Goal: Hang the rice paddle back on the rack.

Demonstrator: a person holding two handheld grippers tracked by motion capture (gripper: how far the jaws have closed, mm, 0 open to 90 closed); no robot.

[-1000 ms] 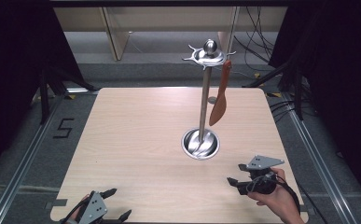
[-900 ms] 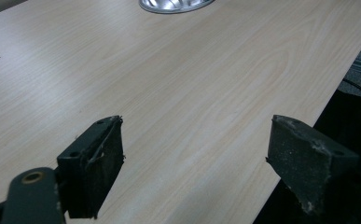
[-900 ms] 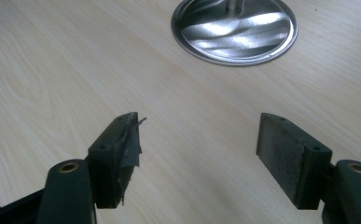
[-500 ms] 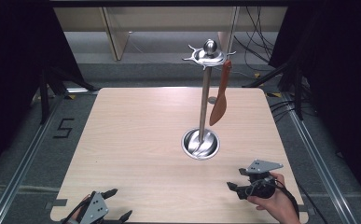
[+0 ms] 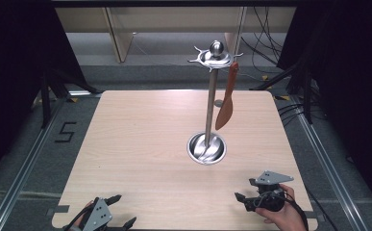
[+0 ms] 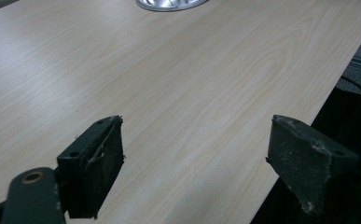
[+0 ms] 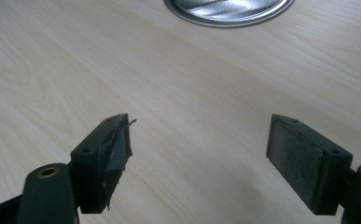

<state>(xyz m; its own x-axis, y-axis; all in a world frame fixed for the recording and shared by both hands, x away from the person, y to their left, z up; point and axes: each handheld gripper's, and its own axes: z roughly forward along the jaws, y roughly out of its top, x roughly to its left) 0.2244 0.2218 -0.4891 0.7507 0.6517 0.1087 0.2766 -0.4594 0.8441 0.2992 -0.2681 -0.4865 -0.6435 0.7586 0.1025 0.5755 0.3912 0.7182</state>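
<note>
Right gripper view: right gripper (image 7: 199, 140) has just been opening, nothing between its jaws

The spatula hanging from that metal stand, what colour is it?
The spatula is reddish-brown, like wood. The high view shows it best.

Pale wood-grain table (image 5: 140, 144), smooth with a soft matt sheen. The stand (image 5: 210, 103) is polished metal, its round base (image 5: 206, 148) bright and mirror-glossy, streaked with reflections. Hanging from it, a spatula (image 5: 227, 98) of warm reddish-brown wood, smooth and satin. The left gripper (image 6: 194, 161) has matt black pads (image 6: 308, 156), rough and scuffed; the right gripper (image 7: 199, 156) shows the same dull, worn pads (image 7: 106, 154), frayed at one edge.
</note>
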